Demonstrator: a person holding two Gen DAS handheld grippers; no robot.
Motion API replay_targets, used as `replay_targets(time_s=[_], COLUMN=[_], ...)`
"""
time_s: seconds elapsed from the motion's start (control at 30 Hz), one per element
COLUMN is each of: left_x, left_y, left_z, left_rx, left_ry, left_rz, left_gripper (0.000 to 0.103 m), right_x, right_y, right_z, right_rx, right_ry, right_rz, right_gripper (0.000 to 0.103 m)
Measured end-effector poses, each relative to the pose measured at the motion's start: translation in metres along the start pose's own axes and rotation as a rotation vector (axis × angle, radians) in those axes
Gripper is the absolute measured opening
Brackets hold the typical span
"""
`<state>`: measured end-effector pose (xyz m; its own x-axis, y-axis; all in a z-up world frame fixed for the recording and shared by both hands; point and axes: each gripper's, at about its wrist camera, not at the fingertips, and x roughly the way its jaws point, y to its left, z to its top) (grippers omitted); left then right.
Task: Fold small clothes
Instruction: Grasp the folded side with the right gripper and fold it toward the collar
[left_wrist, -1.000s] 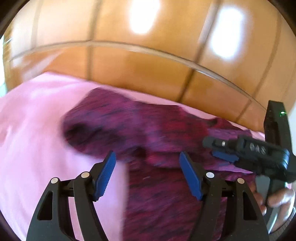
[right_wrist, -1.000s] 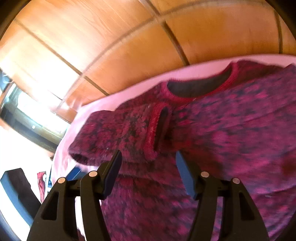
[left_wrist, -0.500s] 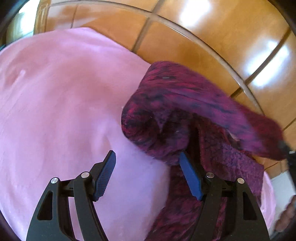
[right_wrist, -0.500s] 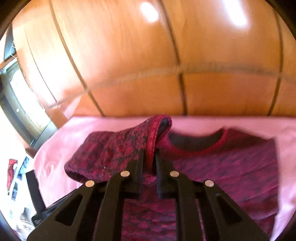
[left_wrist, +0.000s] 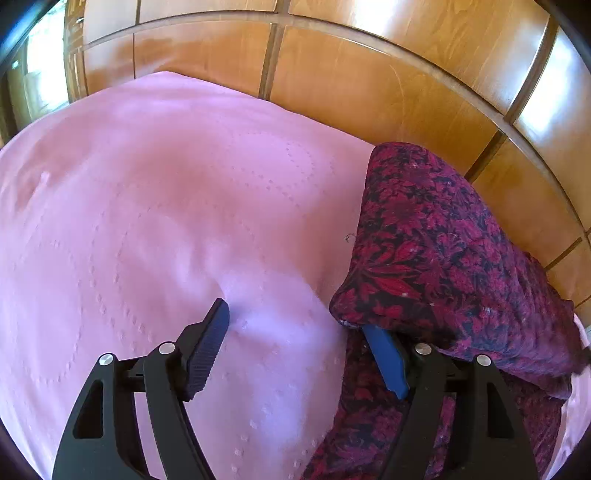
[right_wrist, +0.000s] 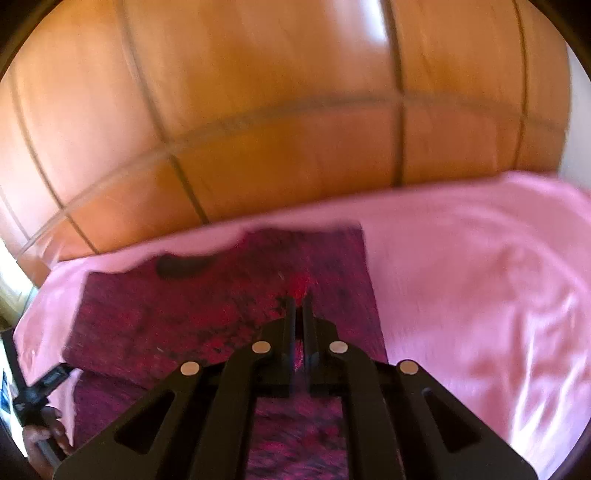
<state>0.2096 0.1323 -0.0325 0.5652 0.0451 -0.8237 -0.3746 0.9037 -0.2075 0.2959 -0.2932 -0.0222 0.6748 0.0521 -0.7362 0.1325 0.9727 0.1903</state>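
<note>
A small magenta-and-black knit sweater (left_wrist: 436, 258) is spread on a pink blanket (left_wrist: 155, 206) in front of a wooden panelled wall (left_wrist: 369, 81). In the left wrist view the garment lies toward 3 o'clock, one sleeve lifted in a soft arch over the body. The left tool (left_wrist: 299, 343) is seen wide open with nothing held; its blue right finger is tucked just under the raised fold, the other finger resting over bare blanket. In the right wrist view the right tool (right_wrist: 298, 314) is closed to a narrow slit, and a pinch of red knit (apparently the sleeve cuff) is gripped at its tips, the neckline showing toward 10 o'clock.

The sweater is judged light, limp and stretchy, not slippery, and not fragile; it will sag wherever it is unsupported. Hold is best taken at firmer edges: cuff, hem or shoulder seam.
</note>
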Motion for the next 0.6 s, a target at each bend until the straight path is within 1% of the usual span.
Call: replay_targets(time_s=[0.1, 0.17, 0.23, 0.3, 0.37, 0.4, 0.43, 0.47, 0.57, 0.6], left_x=[0.000, 0.000, 0.000, 0.001, -0.001, -0.004, -0.010, -0.013, -0.030, -0.032], left_y=[-0.001, -0.002, -0.002, -0.002, 0.000, 0.005, 0.014, 0.019, 0.048, 0.052], left_z=[-0.003, -0.006, -0.007, -0.008, -0.007, -0.005, -0.004, -0.002, 0.011, 0.016], left_rx=[0.033, 0.043, 0.064, 0.080, 0.077, 0.061, 0.031, 0.013, -0.089, -0.105], left_ry=[0.002, 0.003, 0.005, 0.009, 0.020, 0.028, 0.033, 0.033, 0.022, 0.021], left_rz=[0.012, 0.012, 0.018, 0.022, 0.010, -0.019, -0.068, -0.095, -0.233, -0.261], left_gripper=[0.072, 0.071, 0.071, 0.071, 0.070, 0.069, 0.069, 0.069, 0.069, 0.069], right_x=[0.021, 0.021, 0.019, 0.019, 0.019, 0.017, 0.015, 0.016, 0.019, 0.019], right_y=[-0.011, -0.025, -0.031, -0.029, -0.025, -0.026, -0.027, -0.025, -0.016, -0.016], right_z=[-0.017, -0.018, -0.016, -0.018, -0.018, -0.017, -0.016, -0.015, -0.012, -0.012], right_rx=[0.011, 0.052, 0.065, 0.066, 0.048, 0.049, 0.055, 0.059, 0.043, 0.037], right_ry=[0.027, 0.019, 0.011, 0.021, 0.022, 0.024, 0.026, 0.028, 0.034, 0.034], right_rz=[-0.036, -0.028, -0.037, -0.039, -0.054, -0.055, -0.055, -0.055, -0.059, -0.060], right_gripper=[0.002, 0.002, 0.002, 0.002, 0.002, 0.002, 0.002, 0.002, 0.003, 0.003])
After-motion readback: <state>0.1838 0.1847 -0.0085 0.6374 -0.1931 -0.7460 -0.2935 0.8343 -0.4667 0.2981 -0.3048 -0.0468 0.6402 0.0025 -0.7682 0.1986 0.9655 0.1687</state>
